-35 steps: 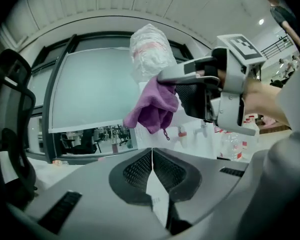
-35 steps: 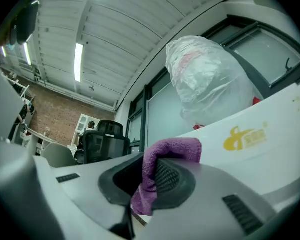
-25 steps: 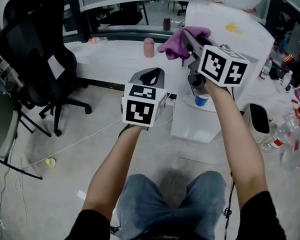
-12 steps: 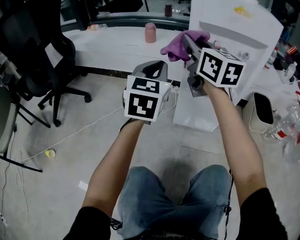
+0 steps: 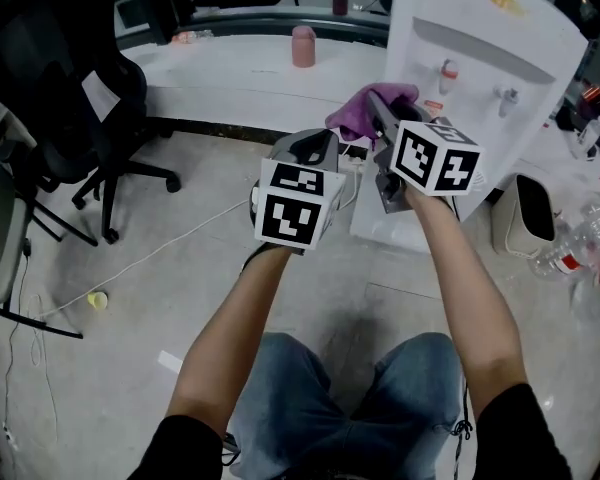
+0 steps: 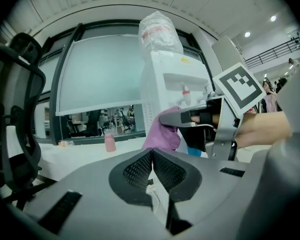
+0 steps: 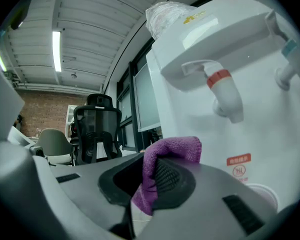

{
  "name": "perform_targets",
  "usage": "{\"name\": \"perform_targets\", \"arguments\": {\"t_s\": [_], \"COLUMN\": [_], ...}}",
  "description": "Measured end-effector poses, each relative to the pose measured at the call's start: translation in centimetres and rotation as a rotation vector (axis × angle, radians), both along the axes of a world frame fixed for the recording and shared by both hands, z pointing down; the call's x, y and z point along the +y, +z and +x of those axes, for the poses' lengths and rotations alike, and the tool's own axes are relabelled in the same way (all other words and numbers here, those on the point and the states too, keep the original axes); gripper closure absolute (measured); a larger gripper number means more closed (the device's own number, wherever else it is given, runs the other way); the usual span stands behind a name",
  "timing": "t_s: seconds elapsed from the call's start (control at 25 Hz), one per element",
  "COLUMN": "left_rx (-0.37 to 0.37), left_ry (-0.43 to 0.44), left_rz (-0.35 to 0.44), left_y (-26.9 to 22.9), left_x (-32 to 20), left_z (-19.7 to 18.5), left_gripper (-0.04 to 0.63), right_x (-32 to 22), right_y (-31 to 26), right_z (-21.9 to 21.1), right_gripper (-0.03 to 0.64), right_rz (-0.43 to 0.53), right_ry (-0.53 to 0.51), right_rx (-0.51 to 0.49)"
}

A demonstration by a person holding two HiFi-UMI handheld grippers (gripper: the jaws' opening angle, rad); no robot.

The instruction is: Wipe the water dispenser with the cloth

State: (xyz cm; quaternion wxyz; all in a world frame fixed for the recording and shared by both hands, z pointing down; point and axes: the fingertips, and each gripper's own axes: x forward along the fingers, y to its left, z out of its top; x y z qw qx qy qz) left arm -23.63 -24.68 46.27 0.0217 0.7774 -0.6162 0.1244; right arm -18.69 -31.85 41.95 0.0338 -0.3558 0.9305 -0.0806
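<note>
The white water dispenser (image 5: 480,78) stands at the upper right, its red tap (image 5: 446,71) and a second tap facing me. A purple cloth (image 5: 363,110) is pinched in my right gripper (image 5: 373,100), shut on it, just left of the dispenser's front and apart from it. In the right gripper view the cloth (image 7: 172,151) folds over the jaws, below the red tap (image 7: 221,88) of the dispenser (image 7: 260,124). My left gripper (image 5: 313,140) hovers beside the right one. Its jaws (image 6: 151,156) are shut with nothing between them.
A black office chair (image 5: 60,88) stands at the left. A pink cup (image 5: 303,46) sits on the white ledge (image 5: 220,73) behind. A white bin (image 5: 520,230) and plastic bottles (image 5: 570,258) lie right of the dispenser. A cable (image 5: 170,256) runs across the floor.
The view has tipped so the dispenser's front with its taps shows. Both grippers sit lower in view. The right one, still holding the cloth, is now level with the panel below the taps.
</note>
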Motion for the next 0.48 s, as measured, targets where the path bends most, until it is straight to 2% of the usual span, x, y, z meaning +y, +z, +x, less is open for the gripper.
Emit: {"name": "perform_targets", "arguments": {"t_s": [0.48], "left_rx": [0.012], "left_ry": [0.014], "left_rz": [-0.042], "left_y": [5.1], "left_x": [-0.5], "left_z": [0.9], "left_gripper": [0.568], "right_x": [0.3], "right_y": [9.5], "right_z": [0.0], "right_gripper": [0.577], "right_rz": [-0.084], "right_ry": [-0.003], "right_rx": [0.093]}}
